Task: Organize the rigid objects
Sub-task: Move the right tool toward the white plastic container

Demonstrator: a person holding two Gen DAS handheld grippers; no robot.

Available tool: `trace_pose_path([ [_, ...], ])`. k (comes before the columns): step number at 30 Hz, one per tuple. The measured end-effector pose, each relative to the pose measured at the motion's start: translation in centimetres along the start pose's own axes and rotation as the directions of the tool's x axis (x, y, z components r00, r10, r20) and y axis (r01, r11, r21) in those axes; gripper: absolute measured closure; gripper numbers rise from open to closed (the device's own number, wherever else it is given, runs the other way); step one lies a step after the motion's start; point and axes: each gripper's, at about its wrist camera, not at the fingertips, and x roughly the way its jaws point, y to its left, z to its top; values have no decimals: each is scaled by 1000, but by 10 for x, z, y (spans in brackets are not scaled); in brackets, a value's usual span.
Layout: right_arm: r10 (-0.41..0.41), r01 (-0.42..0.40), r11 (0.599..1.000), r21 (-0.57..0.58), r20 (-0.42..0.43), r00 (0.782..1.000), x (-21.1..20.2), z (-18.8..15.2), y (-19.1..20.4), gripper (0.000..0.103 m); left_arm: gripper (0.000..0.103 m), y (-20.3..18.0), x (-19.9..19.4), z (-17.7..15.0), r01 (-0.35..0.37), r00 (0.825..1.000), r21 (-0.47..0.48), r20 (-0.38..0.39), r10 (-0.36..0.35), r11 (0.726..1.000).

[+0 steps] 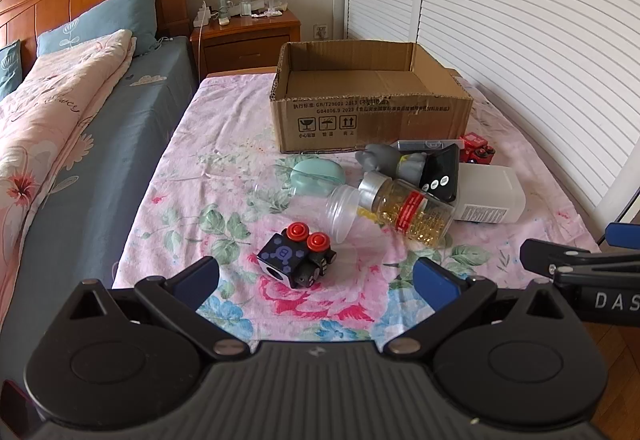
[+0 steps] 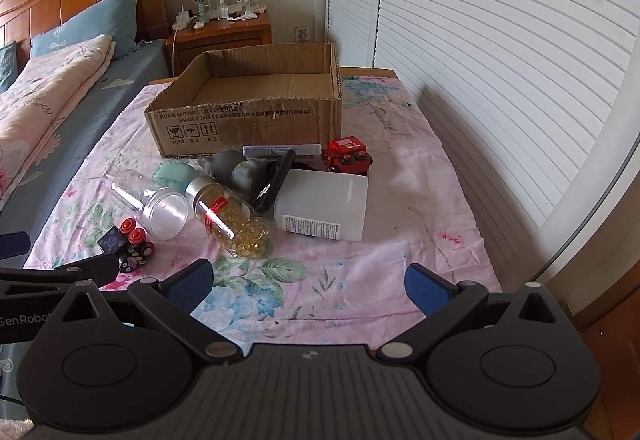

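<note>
Hovering low over the near end of the flowered sheet [image 1: 224,144], both grippers stood with their blue-padded fingers spread wide and nothing between them. The left gripper [image 1: 316,276] faced the black toy train [image 1: 298,256] with two red knobs on top, which lay just ahead of its fingertips and slightly toward its left finger. In the right wrist view the same toy sat far off to the left, beside the left tool, so the left hand was plainly the nearer one for it. The toy's long axis appeared to run diagonally, from near-left to far-right, so I judged a straight push forward with the fingers closing across its shorter width would suit.

The right gripper [image 2: 308,280] looked over bare sheet toward the white plastic bottle [image 2: 324,204], lying on its side ahead with its long axis roughly crosswise. Just left of it lay the capsule bottle [image 2: 230,218] with its silver cap pointing away, and an empty clear jar [image 2: 166,210] beside that. Behind them were a grey figurine [image 2: 236,170], a mint-green case [image 2: 174,176], a black device [image 2: 276,180], a clear flat case [image 2: 280,150] and a red toy truck [image 2: 348,156]. The open cardboard box [image 1: 372,120] stood beyond the heap and looked empty, so sorting seemed not yet begun.
</note>
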Motion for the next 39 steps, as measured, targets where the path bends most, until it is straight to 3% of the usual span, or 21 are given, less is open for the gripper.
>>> trace_pose_path([
  [20, -5, 5, 1000, 0, 11, 1000, 1, 3, 2, 0, 1, 0, 3, 3, 10, 1000, 21, 13, -10, 1000],
  [30, 0, 1, 1000, -17, 46, 999, 3, 8, 1, 0, 1, 3, 10, 7, 65, 997, 65, 35, -67, 996],
  [34, 53, -54, 999, 4, 111, 992, 4, 9, -7, 0, 1, 6, 14, 6, 124, 990, 100, 59, -131, 987],
  [39, 105, -111, 994, 5, 262, 959, 1, 7, -25, 0, 1, 11, 23, 4, 170, 980, 159, 80, -185, 973],
])
